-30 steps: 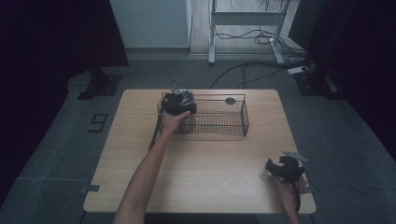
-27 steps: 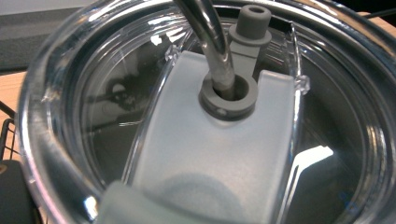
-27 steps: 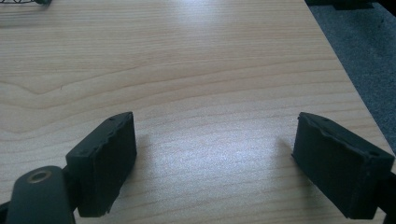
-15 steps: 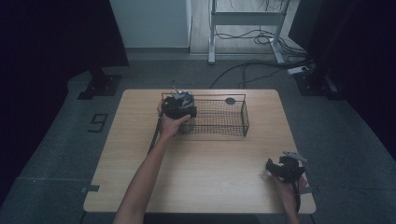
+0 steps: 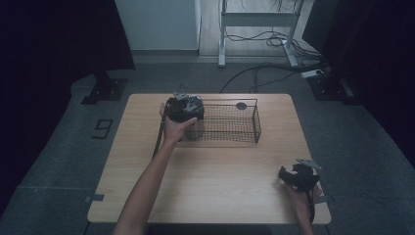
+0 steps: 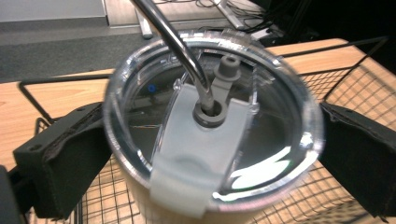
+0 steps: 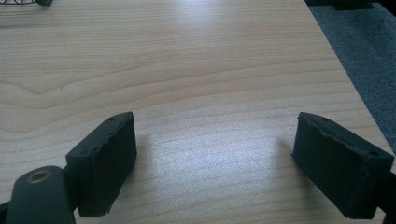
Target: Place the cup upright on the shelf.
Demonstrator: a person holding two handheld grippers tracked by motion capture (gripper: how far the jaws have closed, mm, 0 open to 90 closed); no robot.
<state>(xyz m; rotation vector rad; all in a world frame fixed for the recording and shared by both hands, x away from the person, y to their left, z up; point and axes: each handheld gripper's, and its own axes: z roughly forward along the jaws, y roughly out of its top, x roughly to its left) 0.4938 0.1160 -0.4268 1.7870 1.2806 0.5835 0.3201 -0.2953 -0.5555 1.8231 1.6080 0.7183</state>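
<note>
Tabletop [image 5: 210,176]: pale wood, straight grain, matte and flat, rectangular; it serves as your landmark. On its far half, centred, sits the wire basket [image 5: 230,122], a long rectangular cage of thin black mesh with a heavier rim, long side running across the table.

Your left gripper [image 6: 212,140] is at the basket's left end, and your hand wraps it from the near side in the high view. Its two black jaws, blocky with foam-like pads, press on opposite sides of the tumbler [image 6: 212,135], just under the lid. The tumbler is round, with a cream or tan body and a clear plastic lid bearing a translucent white slider. A curved, polished metal straw [image 6: 182,51] passes through a grey rubber grommet at the lid's middle. The tumbler stands upright with its long axis vertical, mouth up, straw leaning toward the far edge of the table. The basket's mesh shows under and around its base; whether it rests on the mesh, you cannot tell.

Your right gripper [image 7: 215,163] lies well apart, near the table's near right corner, jaws spread wide over bare wood, clasping nothing.
</note>
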